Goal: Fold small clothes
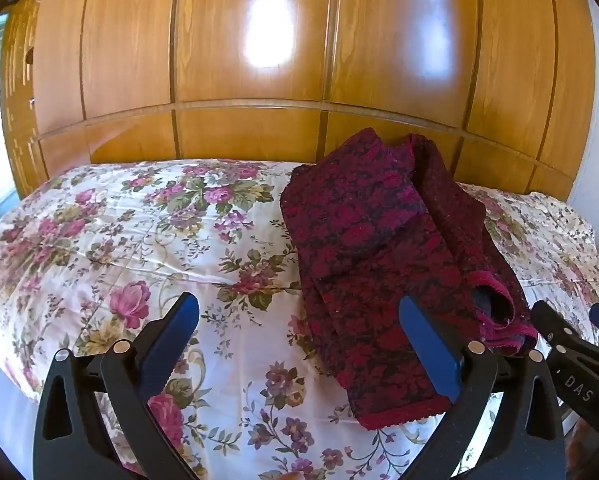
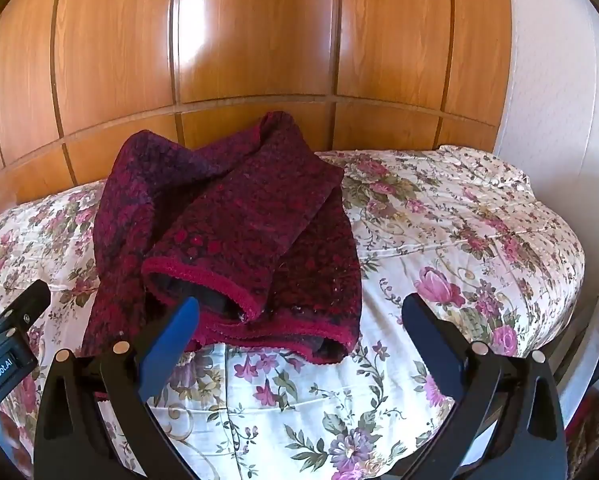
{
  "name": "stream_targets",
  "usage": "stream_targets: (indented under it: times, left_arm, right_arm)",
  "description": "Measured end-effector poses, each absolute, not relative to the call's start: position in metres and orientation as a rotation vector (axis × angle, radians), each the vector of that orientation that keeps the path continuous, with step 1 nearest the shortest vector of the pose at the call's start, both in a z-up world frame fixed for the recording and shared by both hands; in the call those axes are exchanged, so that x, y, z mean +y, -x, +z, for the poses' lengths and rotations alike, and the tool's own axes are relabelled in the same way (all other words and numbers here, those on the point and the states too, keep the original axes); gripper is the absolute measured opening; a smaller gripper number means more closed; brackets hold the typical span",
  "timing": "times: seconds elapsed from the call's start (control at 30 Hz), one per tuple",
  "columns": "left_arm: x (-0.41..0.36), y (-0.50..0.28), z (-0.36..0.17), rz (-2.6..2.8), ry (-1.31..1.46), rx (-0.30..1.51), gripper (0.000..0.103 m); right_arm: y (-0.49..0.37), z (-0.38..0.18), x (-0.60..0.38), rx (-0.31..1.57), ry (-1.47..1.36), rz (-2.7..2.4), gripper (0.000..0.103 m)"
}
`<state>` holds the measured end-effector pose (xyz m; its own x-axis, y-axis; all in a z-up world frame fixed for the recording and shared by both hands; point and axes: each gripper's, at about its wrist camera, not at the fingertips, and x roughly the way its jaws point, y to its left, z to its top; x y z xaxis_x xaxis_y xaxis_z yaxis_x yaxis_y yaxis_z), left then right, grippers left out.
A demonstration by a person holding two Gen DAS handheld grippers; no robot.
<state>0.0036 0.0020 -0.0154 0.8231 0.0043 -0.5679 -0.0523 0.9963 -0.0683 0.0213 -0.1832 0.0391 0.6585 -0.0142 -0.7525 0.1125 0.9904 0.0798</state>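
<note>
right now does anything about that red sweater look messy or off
The dark red knit sweater lies only loosely folded on the floral bedspread: one sleeve cuff gapes open on top, and the layers sit askew.

I am looking across a bed covered by a white floral bedspread (image 1: pixel 147 240), its pink and purple roses and green leaves spreading over soft creases. Behind it a glossy wooden wardrobe (image 1: pixel 259 60) is filling the background, its panels catching bright patches of light. A white textured wall (image 2: pixel 547 80) is standing to the right of the wood, meeting the far corner of the bedspread.
</note>
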Motion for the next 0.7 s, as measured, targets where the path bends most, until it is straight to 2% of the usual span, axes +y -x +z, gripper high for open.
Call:
stream_targets:
  times: [0.7]
  left_arm:
    - [-0.007, -0.005, -0.011, 0.015, 0.050, 0.606, 0.099]
  right_arm:
    - [-0.022, 0.037, -0.188, 0.860, -0.151, -0.069, 0.101]
